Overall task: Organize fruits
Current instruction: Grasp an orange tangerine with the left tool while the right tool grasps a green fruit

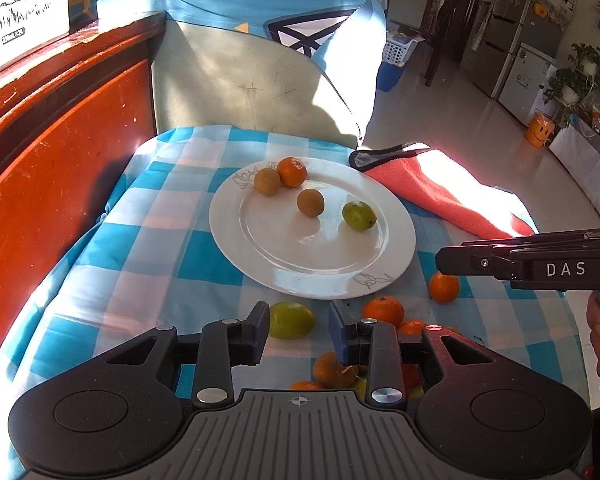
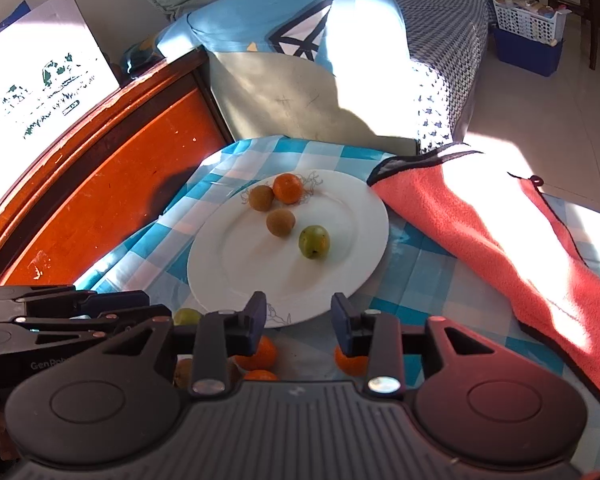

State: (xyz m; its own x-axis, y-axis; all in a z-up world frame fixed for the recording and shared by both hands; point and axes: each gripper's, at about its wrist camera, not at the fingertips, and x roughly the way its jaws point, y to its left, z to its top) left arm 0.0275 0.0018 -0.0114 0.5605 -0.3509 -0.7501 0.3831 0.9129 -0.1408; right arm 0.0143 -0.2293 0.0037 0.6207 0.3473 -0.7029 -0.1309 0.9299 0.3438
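A white plate (image 1: 396,248) lies on the blue checked cloth and holds an orange (image 1: 292,172), two brown fruits (image 1: 310,202) and a green fruit (image 1: 359,216). My left gripper (image 1: 299,328) is open and empty just in front of the plate, with a loose green fruit (image 1: 291,320) between its fingers' line. Several oranges (image 1: 383,311) lie loose beside and under it. My right gripper (image 2: 299,320) is open and empty at the plate's (image 2: 220,264) near rim, above loose oranges (image 2: 260,354). It also shows from the side in the left wrist view (image 1: 444,262).
A red towel (image 2: 500,248) lies right of the plate. A wooden bed board (image 1: 60,152) rises on the left. A blue cushion (image 1: 260,8) stands behind the table. The table's right edge drops to a tiled floor (image 1: 460,104).
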